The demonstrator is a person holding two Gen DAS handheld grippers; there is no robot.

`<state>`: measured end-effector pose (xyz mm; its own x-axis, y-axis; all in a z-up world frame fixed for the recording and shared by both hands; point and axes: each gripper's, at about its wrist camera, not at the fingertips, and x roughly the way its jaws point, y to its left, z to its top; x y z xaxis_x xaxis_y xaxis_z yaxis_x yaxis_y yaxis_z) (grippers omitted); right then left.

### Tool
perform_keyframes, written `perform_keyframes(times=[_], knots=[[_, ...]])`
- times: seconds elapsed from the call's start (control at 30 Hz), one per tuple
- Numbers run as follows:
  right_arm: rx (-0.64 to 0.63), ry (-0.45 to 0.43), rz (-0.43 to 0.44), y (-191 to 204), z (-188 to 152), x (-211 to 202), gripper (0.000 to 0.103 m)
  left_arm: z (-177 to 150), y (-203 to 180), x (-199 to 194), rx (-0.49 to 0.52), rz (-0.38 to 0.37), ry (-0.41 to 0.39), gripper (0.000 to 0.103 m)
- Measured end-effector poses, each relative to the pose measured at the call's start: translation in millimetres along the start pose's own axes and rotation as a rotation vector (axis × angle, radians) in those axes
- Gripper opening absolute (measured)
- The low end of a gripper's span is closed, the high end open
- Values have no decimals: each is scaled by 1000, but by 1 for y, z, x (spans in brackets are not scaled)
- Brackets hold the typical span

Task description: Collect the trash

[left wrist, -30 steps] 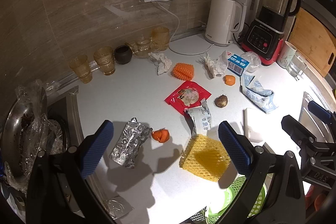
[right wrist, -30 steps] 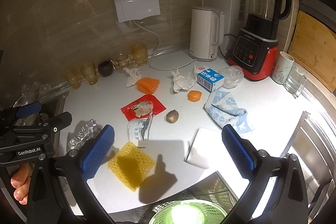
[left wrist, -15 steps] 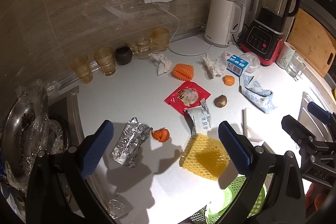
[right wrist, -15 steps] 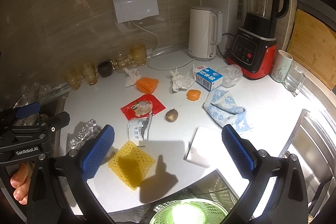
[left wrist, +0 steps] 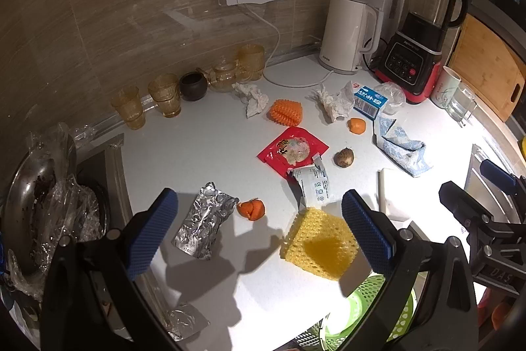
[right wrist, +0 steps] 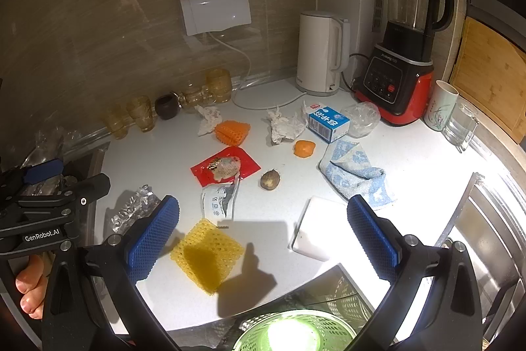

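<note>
Trash lies scattered on the white counter (left wrist: 203,153): a yellow foam net (left wrist: 320,247) (right wrist: 207,254), a foil pouch (left wrist: 203,226), an orange peel (left wrist: 251,209), a white wrapper (left wrist: 314,186), a red packet (left wrist: 292,149) (right wrist: 225,168), an orange foam net (left wrist: 285,112), crumpled tissues (left wrist: 333,102) and a blue milk carton (left wrist: 370,99) (right wrist: 328,120). My left gripper (left wrist: 259,231) is open and empty above the peel and foil pouch. My right gripper (right wrist: 263,237) is open and empty above the yellow net. A green basket (right wrist: 296,331) (left wrist: 371,314) sits below the counter's front edge.
A white kettle (left wrist: 348,35), a red-black blender (left wrist: 417,38), a mug and a glass (right wrist: 460,122) stand at the back right. Amber glasses (left wrist: 164,94) line the wall. A blue cloth (right wrist: 355,175), a white block (right wrist: 317,227), a sink (left wrist: 49,203) at left.
Both grippers have drifted only slightly; the view barely shifts. Nothing on the counter has moved, and both stay open.
</note>
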<state>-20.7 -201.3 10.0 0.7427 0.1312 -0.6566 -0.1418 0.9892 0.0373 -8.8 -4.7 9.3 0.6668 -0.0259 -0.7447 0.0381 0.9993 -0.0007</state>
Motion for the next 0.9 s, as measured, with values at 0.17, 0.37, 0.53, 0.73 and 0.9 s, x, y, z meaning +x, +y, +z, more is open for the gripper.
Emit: perform_keyframes(times=[0.17,0.37,0.53,0.73,0.9], knots=[[-7,2,2,4,0,-1,101,-1,1,-1,-1,-1,1,95],[-7,3,3,6,0,-1,101,-3,1,-1,-1,-3,3,96],[-8,3,4,5,-1,0,101,-2,1,-1,-1,-4,4,96],[-7,3,4,5,-2,0,101,-3,1,-1,-2,-4,5,96],[-8,4,5,5,-1,0,101,-3,0,0,-1,-3,6,96]])
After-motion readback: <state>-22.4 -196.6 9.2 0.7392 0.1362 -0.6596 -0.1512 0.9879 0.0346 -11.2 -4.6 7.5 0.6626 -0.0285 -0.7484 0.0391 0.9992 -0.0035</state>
